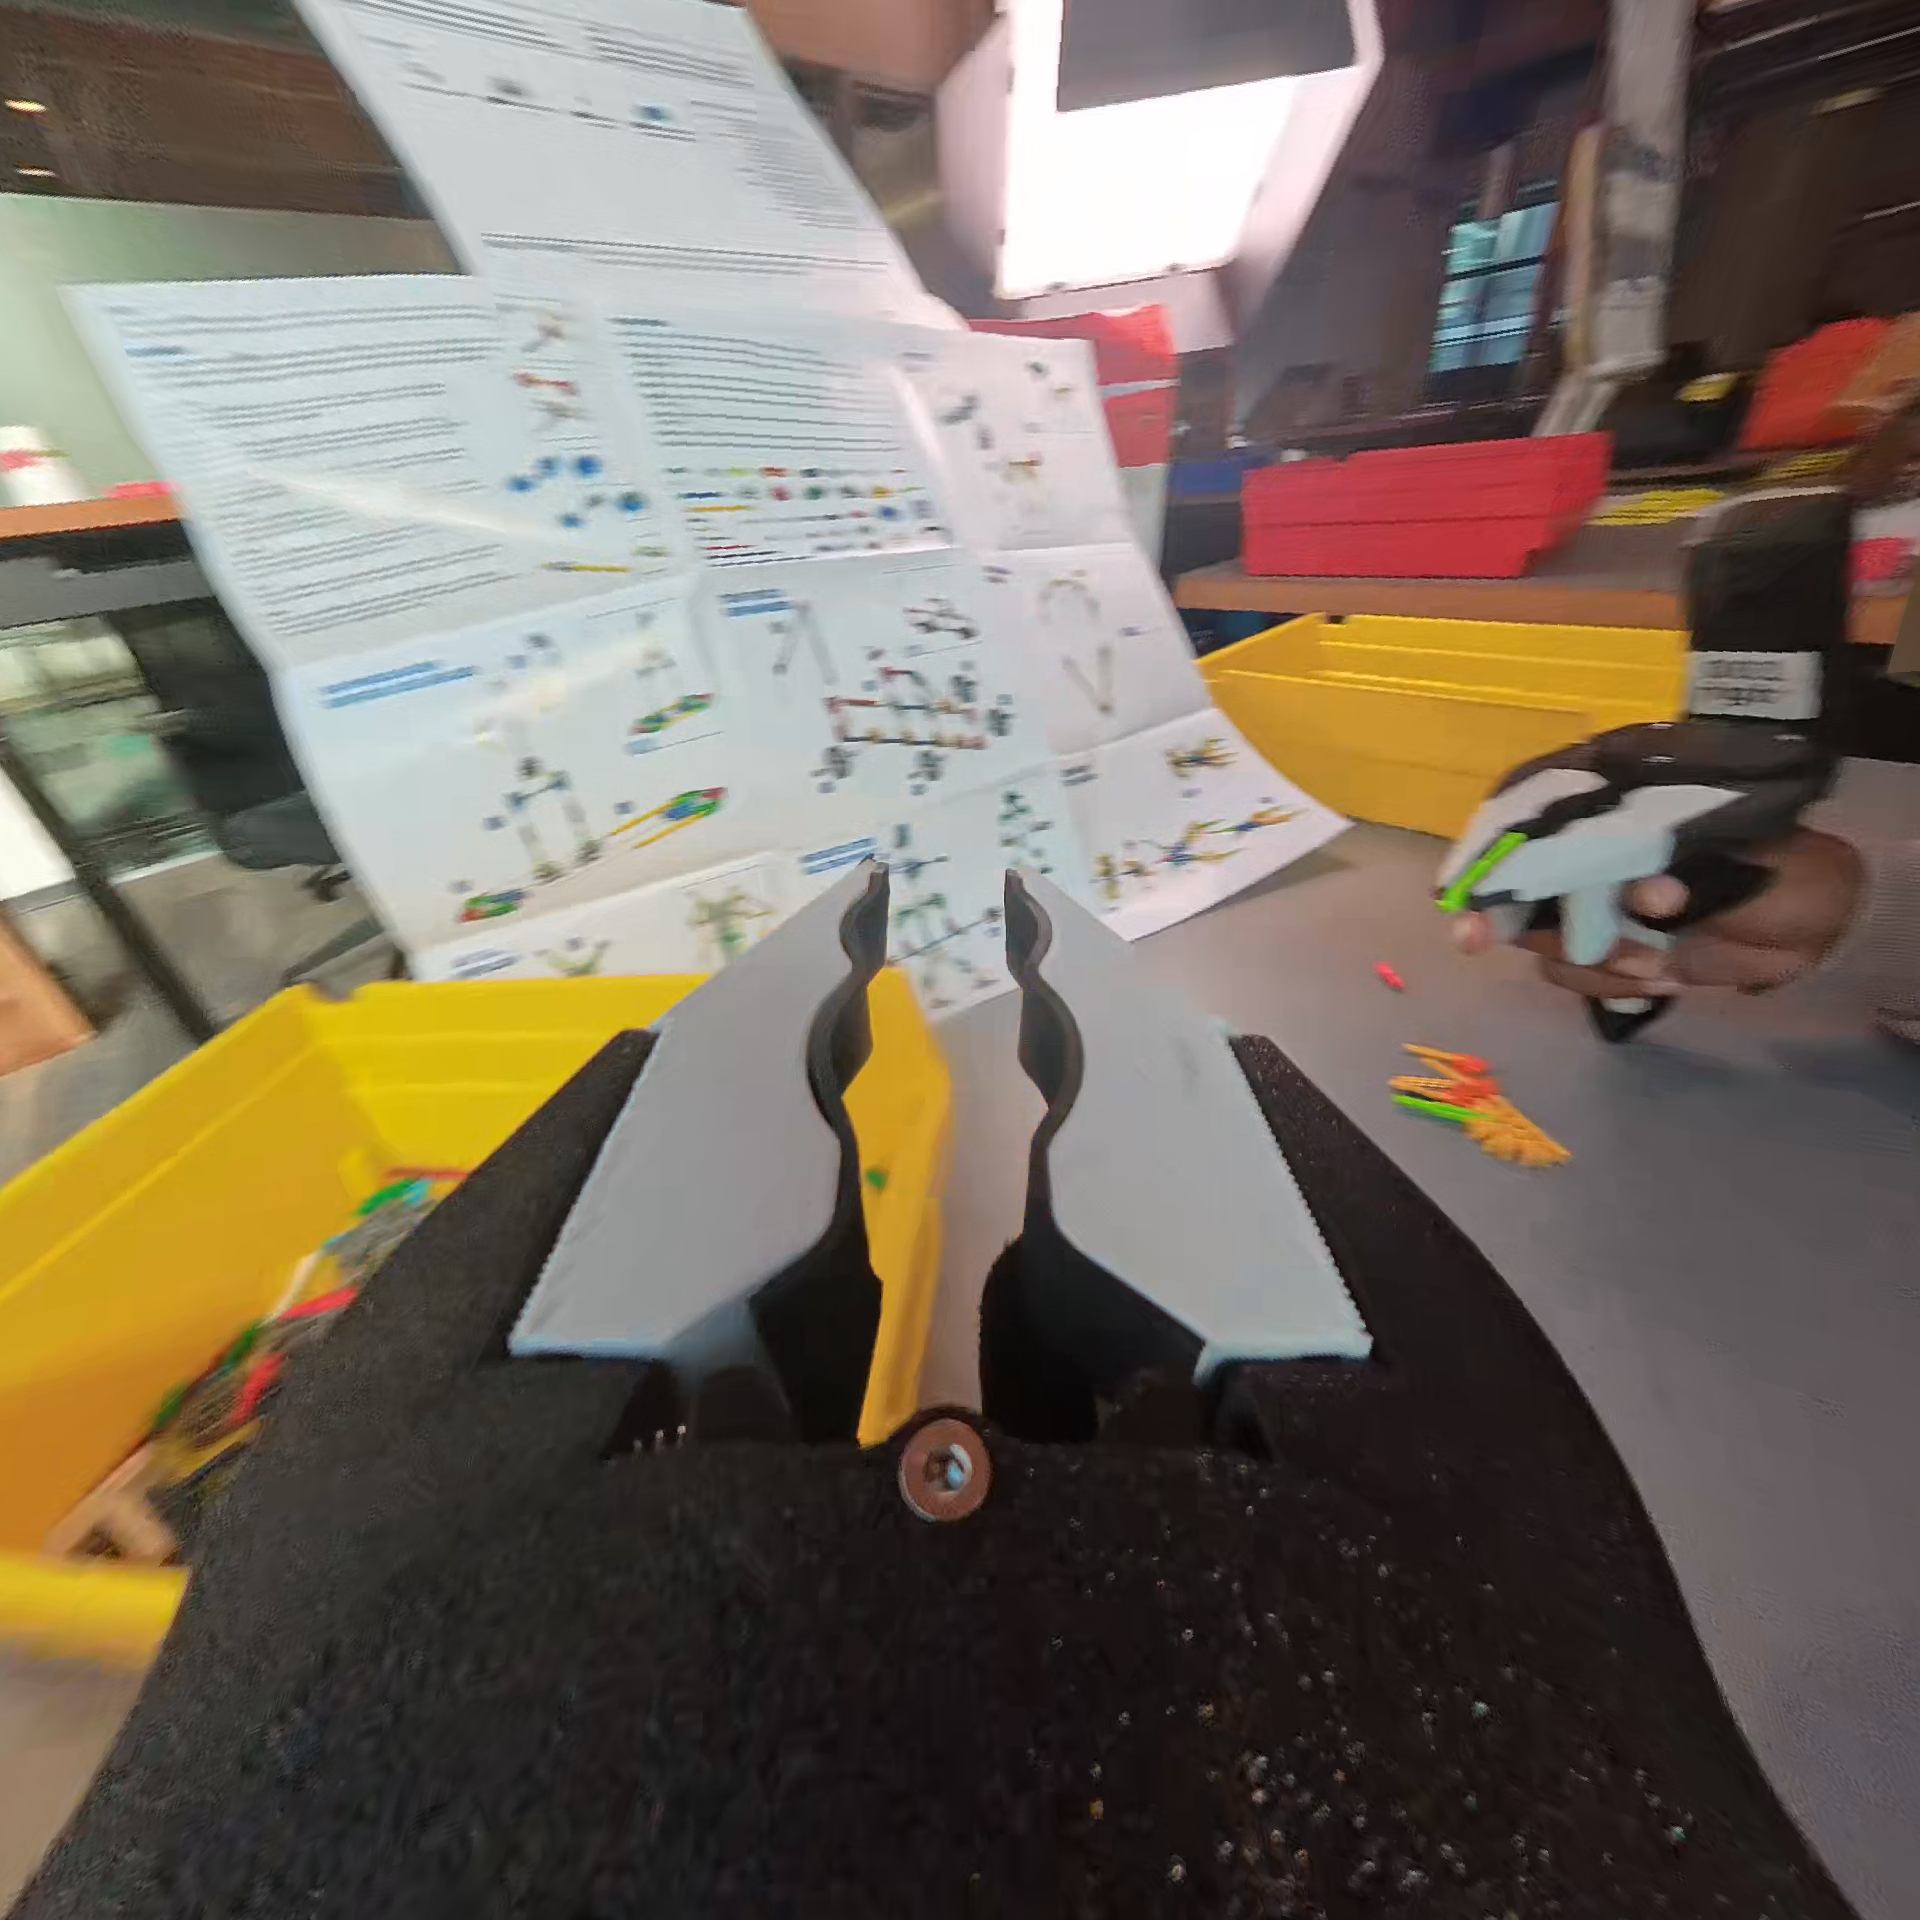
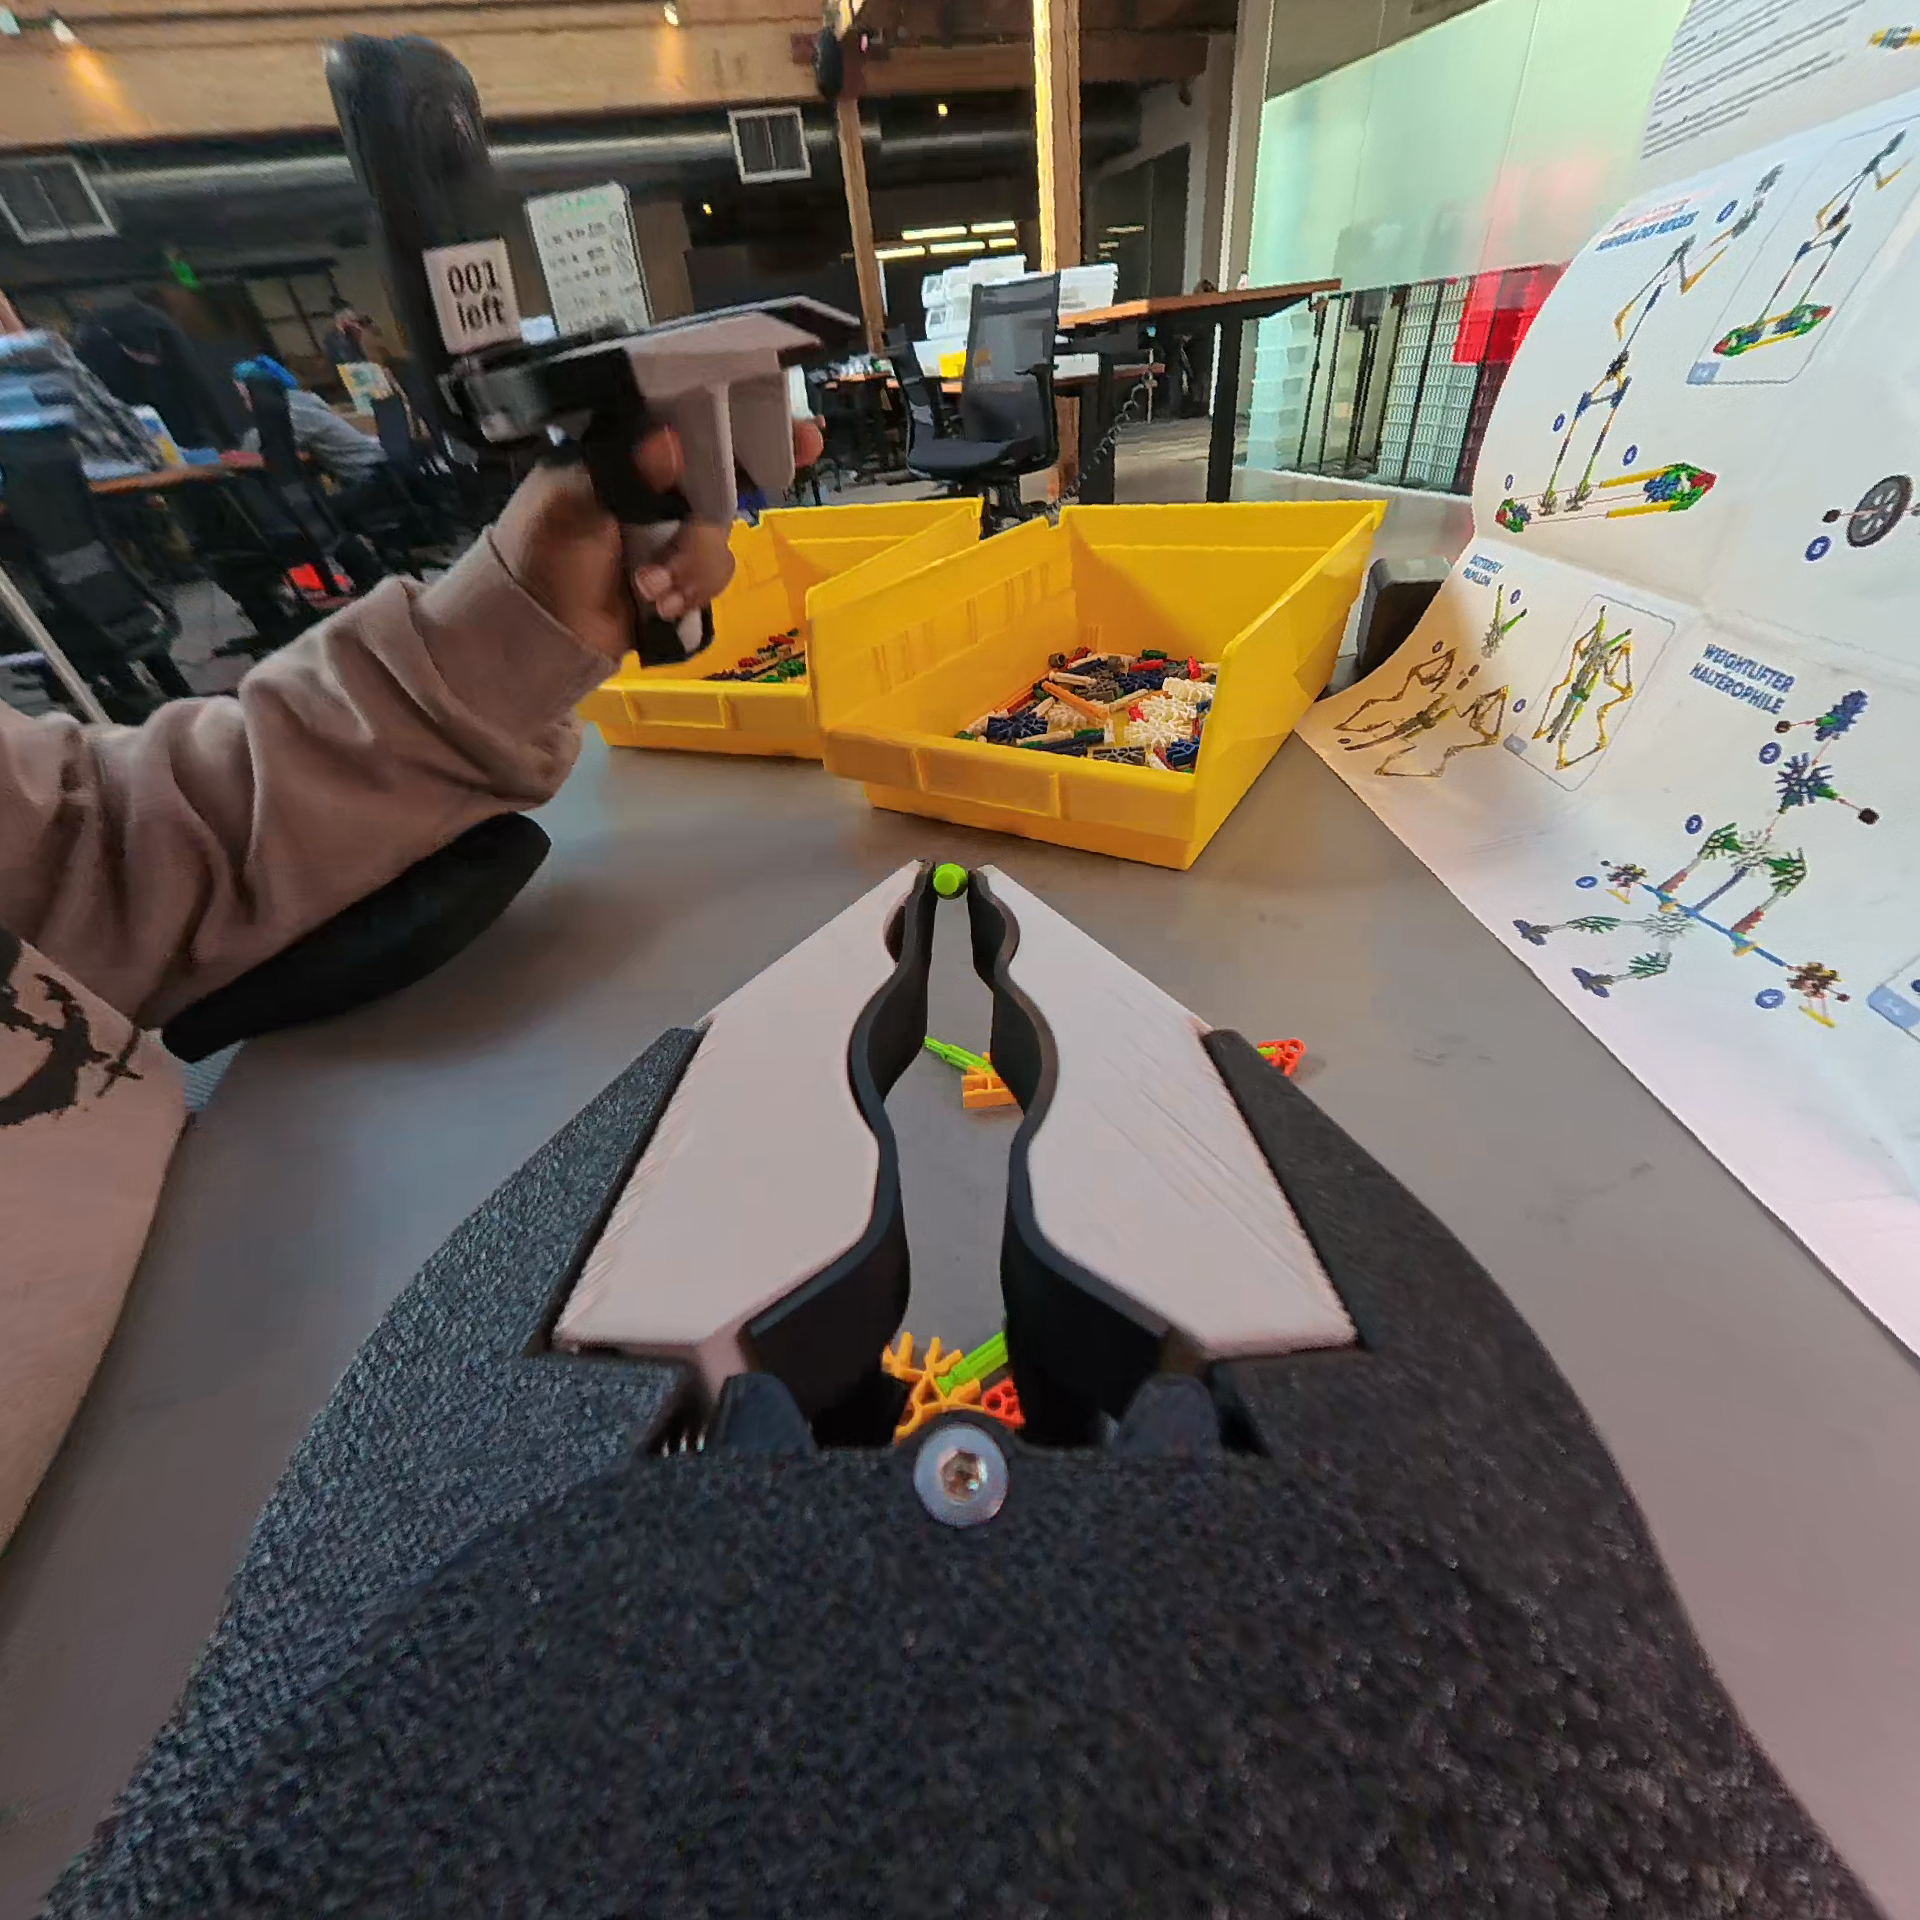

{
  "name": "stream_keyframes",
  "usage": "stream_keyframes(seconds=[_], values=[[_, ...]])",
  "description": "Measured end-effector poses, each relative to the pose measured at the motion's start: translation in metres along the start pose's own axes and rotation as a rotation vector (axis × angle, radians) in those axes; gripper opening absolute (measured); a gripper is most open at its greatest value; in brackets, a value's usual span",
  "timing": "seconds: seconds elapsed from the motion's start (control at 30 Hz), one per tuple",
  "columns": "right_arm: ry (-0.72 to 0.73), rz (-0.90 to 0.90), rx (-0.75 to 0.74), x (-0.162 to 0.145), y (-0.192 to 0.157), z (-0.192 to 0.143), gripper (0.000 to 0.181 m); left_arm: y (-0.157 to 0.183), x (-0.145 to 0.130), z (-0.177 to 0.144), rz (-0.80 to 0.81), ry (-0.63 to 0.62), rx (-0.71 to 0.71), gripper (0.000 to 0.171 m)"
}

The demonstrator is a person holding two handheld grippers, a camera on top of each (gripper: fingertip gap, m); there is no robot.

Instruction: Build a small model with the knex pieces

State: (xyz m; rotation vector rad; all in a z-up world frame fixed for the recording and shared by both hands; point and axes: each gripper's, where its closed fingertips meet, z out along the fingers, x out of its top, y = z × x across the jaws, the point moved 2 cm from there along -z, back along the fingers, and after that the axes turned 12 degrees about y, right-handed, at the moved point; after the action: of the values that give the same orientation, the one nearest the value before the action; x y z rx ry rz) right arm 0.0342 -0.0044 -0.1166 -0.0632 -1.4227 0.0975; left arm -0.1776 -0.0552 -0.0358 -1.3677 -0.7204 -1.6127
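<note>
My right gripper (image 2: 950, 881) is shut on a small green rod (image 2: 948, 879), pinched end-on at the fingertips above the grey table (image 2: 1351, 1195). A small pile of orange, green and red building pieces (image 2: 940, 1382) lies on the table under it; the pile also shows in the left wrist view (image 1: 1475, 1107). My left gripper (image 1: 943, 875) is open and empty, held in the air above a yellow bin (image 1: 260, 1122) of mixed pieces. In the left wrist view the right gripper (image 1: 1455, 894) shows at the right, with the green rod (image 1: 1481, 871) in it.
A large folded instruction sheet (image 1: 675, 623) stands at the table's back, also at the right of the right wrist view (image 2: 1683, 727). Two yellow bins (image 2: 1101, 665) with pieces sit ahead. Red and yellow bins (image 1: 1423, 499) lie beyond. A sleeved arm (image 2: 260, 748) holds the left gripper. The grippers' ends are close to 20 cm from one another.
</note>
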Motion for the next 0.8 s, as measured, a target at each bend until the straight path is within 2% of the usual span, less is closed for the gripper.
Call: stream_keyframes(seconds=[0.07,0.13,0.27,0.37,0.5,0.53,0.67,0.8], values=[[0.059,0.088,0.018,0.009,-0.001,-0.001,0.004,0.056,-0.016,0.028,-0.071,-0.025,-0.199,0.021],[0.113,0.198,0.062,0.017,-0.005,-0.002,0.004,0.100,-0.037,0.050,-0.116,-0.080,-0.324,0.021],[0.160,0.371,0.164,0.022,-0.018,0.000,0.004,0.151,-0.065,0.072,-0.072,-0.130,-0.418,0.021],[0.163,0.415,0.197,0.022,-0.026,0.003,0.004,0.164,-0.071,0.077,0.063,-0.125,-0.422,0.019],[0.123,0.436,0.207,0.014,-0.030,0.007,0.003,0.163,-0.067,0.078,0.230,-0.096,-0.366,0.012],[0.121,0.451,0.207,0.012,-0.030,0.008,0.004,0.164,-0.068,0.077,0.272,-0.099,-0.367,0.006],[0.100,0.508,0.209,0.008,-0.029,0.009,0.003,0.164,-0.073,0.075,0.435,-0.113,-0.336,0.005],[0.040,0.519,0.178,-0.002,-0.025,0.010,0.004,0.161,-0.084,0.074,0.426,-0.162,-0.351,0.005]])
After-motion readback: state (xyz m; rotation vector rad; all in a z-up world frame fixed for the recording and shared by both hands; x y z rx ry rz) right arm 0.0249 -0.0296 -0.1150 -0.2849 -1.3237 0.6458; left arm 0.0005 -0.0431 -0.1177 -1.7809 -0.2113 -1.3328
